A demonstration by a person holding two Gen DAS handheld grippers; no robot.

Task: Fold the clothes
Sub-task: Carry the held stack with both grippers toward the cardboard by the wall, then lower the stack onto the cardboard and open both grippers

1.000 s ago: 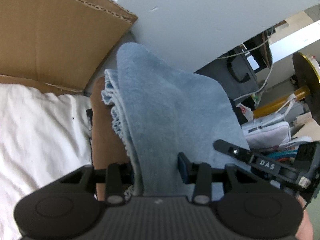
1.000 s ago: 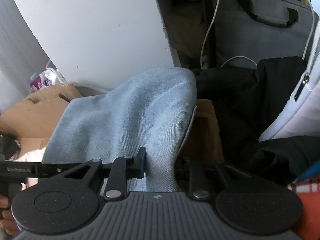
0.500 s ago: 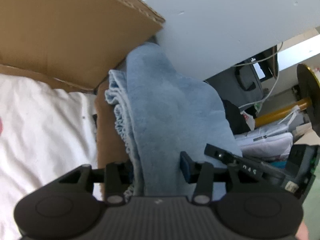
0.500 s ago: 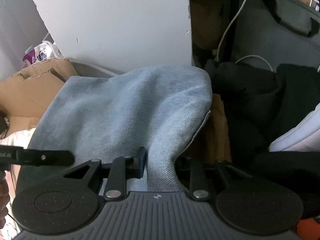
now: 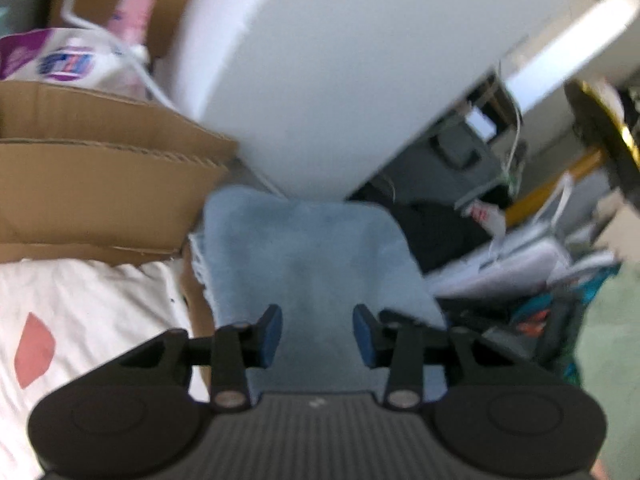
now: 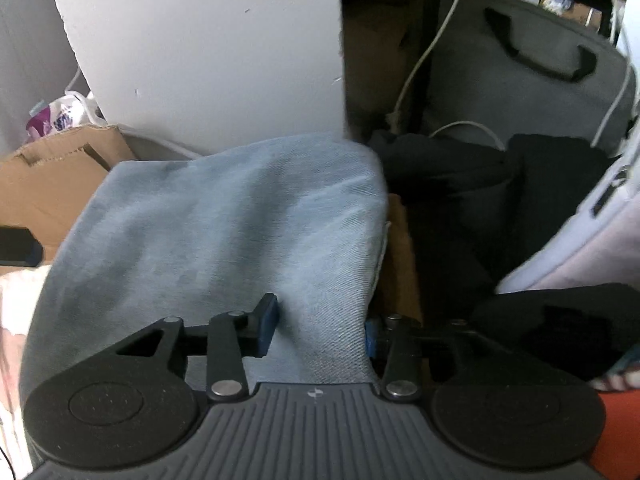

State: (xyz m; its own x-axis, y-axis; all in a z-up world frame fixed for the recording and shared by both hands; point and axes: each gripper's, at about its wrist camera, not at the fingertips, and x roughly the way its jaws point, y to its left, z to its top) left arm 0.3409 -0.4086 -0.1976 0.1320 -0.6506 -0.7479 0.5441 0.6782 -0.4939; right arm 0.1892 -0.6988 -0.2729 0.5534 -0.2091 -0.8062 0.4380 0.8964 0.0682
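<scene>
A folded light-blue denim garment (image 5: 312, 256) lies on a brown box top, against the foot of a white panel. My left gripper (image 5: 316, 332) hovers above its near edge; its jaws are closing, with both blue pads bare and nothing between them. In the right wrist view the denim garment (image 6: 224, 232) fills the middle. My right gripper (image 6: 318, 332) straddles its near right corner. Its jaws are opening, and a fold of the cloth still lies loosely between the pads.
Cardboard box flaps (image 5: 100, 184) stand left of the garment, with a plastic bag (image 5: 60, 56) behind. A white cloth with a pink patch (image 5: 80, 312) lies at the near left. Dark clothes (image 6: 480, 200), a grey bag (image 6: 520, 80) and cables crowd the right.
My left gripper has let go of the denim edge and risen above it. My right gripper's jaws have spread apart around the cloth. The garment has settled flat.
</scene>
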